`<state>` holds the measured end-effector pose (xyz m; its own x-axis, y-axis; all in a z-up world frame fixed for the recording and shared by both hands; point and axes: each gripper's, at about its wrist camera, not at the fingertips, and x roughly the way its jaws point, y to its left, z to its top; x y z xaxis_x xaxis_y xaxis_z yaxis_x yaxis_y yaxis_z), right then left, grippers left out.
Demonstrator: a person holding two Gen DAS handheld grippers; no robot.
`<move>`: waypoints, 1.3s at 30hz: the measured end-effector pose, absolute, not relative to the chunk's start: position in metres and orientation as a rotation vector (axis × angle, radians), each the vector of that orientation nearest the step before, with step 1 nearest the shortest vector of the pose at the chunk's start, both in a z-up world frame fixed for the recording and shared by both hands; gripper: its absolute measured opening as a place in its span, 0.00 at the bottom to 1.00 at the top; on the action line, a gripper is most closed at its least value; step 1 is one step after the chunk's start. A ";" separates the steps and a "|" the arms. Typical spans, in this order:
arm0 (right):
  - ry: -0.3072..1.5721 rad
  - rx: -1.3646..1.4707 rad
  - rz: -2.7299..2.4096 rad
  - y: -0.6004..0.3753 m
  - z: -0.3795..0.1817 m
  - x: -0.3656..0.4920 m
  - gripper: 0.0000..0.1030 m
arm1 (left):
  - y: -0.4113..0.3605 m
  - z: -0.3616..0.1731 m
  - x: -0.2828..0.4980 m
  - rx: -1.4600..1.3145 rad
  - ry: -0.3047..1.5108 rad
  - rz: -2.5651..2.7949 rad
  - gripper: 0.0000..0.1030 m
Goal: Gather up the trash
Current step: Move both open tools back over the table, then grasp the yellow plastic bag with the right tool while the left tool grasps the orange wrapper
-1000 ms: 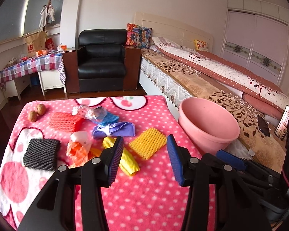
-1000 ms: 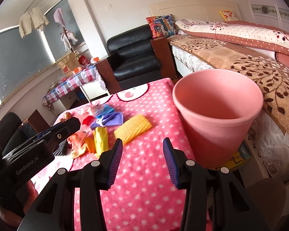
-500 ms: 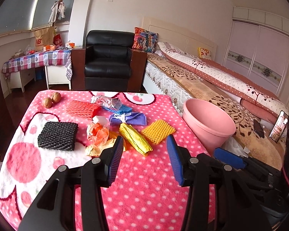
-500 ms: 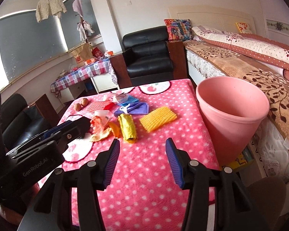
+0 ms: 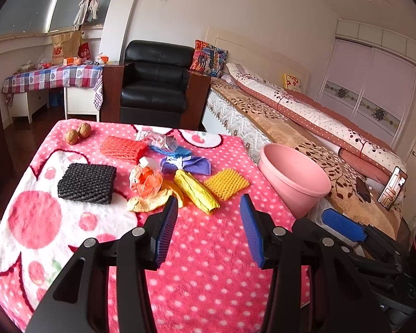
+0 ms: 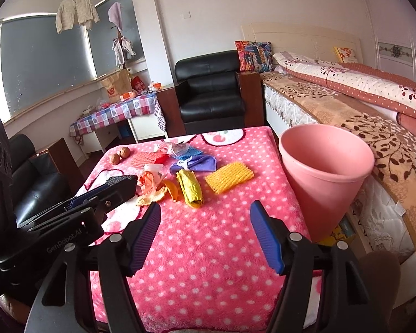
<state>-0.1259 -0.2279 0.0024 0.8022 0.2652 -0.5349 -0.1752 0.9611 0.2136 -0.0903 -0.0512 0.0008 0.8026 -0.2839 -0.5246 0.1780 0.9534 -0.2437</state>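
Trash lies on the pink dotted blanket: a black foam net, a red foam net, a yellow foam net, a yellow wrapper, orange plastic, peel, a purple wrapper and blue plastic. A pink bin stands at the table's right edge; it also shows in the right wrist view. My left gripper is open and empty, short of the trash. My right gripper is open and empty, near the table's front.
Two walnuts sit at the table's far left corner. A bed runs along the right. A black armchair stands behind the table, a checked side table to the left.
Both grippers have pulled back and risen, so more of the table and trash shows. Both stay open and empty.
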 end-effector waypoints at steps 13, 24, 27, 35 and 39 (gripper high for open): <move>0.722 0.206 0.318 -0.220 -0.018 -0.106 0.63 | -0.039 -0.014 -0.090 -0.208 0.678 -0.194 0.46; 0.721 0.178 0.343 -0.215 -0.024 -0.060 0.62 | -0.003 -0.008 -0.057 -0.241 0.672 -0.150 0.46; 0.719 0.173 0.351 -0.210 -0.026 -0.036 0.55 | 0.004 -0.009 -0.039 -0.246 0.683 -0.139 0.46; 0.773 0.188 0.366 -0.193 -0.051 0.026 0.47 | 0.000 -0.027 0.014 -0.207 0.740 -0.124 0.46; 0.831 0.218 0.384 -0.190 -0.063 0.037 0.46 | -0.002 -0.040 0.033 -0.197 0.772 -0.107 0.46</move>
